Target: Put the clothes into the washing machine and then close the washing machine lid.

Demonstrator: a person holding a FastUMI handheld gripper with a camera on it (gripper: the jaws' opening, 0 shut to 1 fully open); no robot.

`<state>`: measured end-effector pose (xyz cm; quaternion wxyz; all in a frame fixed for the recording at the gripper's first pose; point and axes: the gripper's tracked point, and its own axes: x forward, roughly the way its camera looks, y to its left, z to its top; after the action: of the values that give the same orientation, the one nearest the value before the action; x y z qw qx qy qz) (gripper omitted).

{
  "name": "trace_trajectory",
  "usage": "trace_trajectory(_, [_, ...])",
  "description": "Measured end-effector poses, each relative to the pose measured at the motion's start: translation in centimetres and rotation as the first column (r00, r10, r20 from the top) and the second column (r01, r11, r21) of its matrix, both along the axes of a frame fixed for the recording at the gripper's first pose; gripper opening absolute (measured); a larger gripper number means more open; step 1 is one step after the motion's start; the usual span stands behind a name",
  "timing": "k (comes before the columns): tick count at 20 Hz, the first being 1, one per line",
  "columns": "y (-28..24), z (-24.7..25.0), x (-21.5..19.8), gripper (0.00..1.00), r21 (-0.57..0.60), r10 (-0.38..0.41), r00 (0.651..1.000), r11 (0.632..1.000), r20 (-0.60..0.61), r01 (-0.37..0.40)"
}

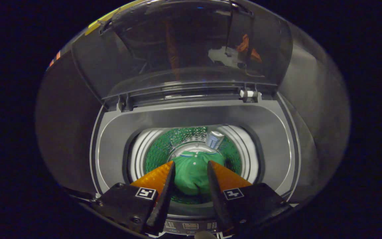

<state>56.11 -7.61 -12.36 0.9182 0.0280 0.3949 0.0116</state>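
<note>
Already the green garment (192,176) is seen down in the drum (234,156), at twelve o'clock of the gripper (191,167), whose fingers are parted and empty; the raised lid (191,49) could be slammed if pulled carelessly

Dim overall; brightest spot is the drum (191,146), its white rim lit from above. Raised lid (191,49) above the drum is dark, with streaky glare and mirrored reflections. Walls either side of the drum fall to murky grey. Fisheye bends the lid's edges. Gripper (191,169) fingers, spread apart, look soft.
</note>
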Motion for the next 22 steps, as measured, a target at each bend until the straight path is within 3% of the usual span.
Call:
trace_trajectory(13, [-0.3,7.6,-1.5,0.6,-0.096,0.073,0.975,0.994,0.209,-0.053])
trace_trajectory(22, [0.2,19.5,-0.9,0.6,-0.102,0.116,0.892,0.992,0.437,-0.079])
